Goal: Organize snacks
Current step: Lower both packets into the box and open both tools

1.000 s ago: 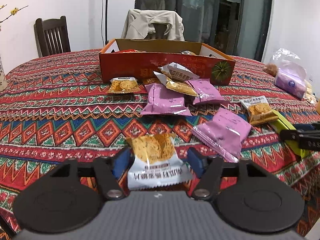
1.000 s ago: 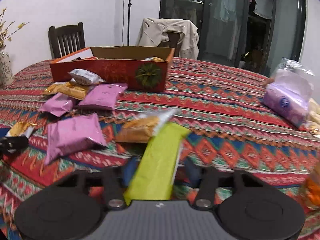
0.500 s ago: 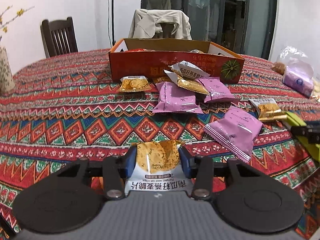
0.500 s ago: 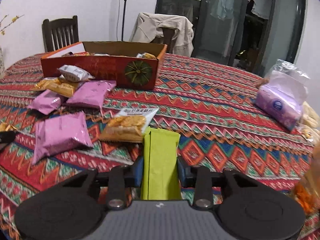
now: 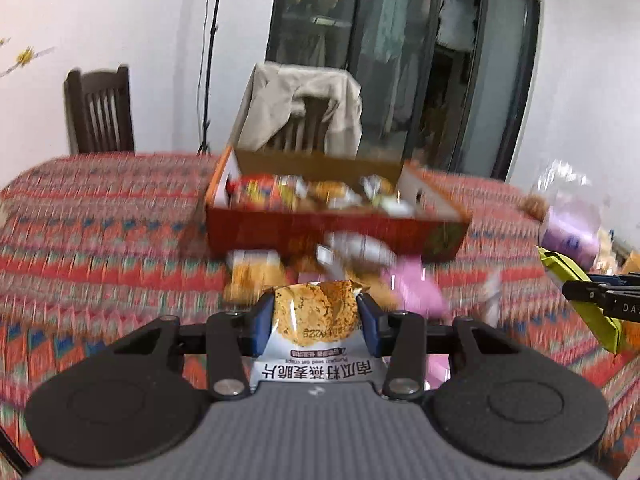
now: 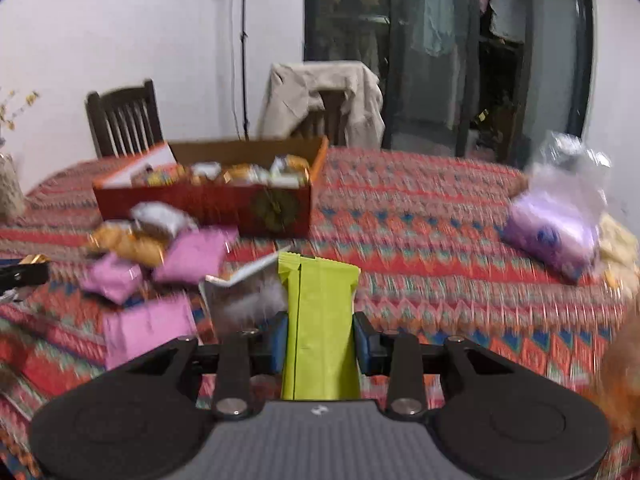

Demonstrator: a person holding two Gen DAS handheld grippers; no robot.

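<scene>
My left gripper (image 5: 316, 322) is shut on a white and orange oat crisp packet (image 5: 314, 312), held clear above the table. My right gripper (image 6: 320, 340) is shut on a lime green snack bar (image 6: 320, 320), also lifted off the cloth; the bar (image 5: 576, 292) shows at the right edge of the left wrist view. Ahead stands the red cardboard box (image 5: 332, 232) (image 6: 208, 204) with several packets inside. Pink packets (image 6: 192, 256), orange ones (image 6: 128, 244) and a white one (image 6: 160, 216) lie on the table in front of the box.
The table carries a red patterned cloth (image 6: 420, 248). A clear bag with a purple pack (image 6: 552, 232) lies at the right. Behind the table stand a dark wooden chair (image 6: 124, 120) and a chair draped with a beige jacket (image 6: 324, 100). A vase (image 6: 10, 192) stands far left.
Both grippers closed on their packets and rose off the table: the left with the oat crisp packet, the right with the green bar. The box's inside has come into view.
</scene>
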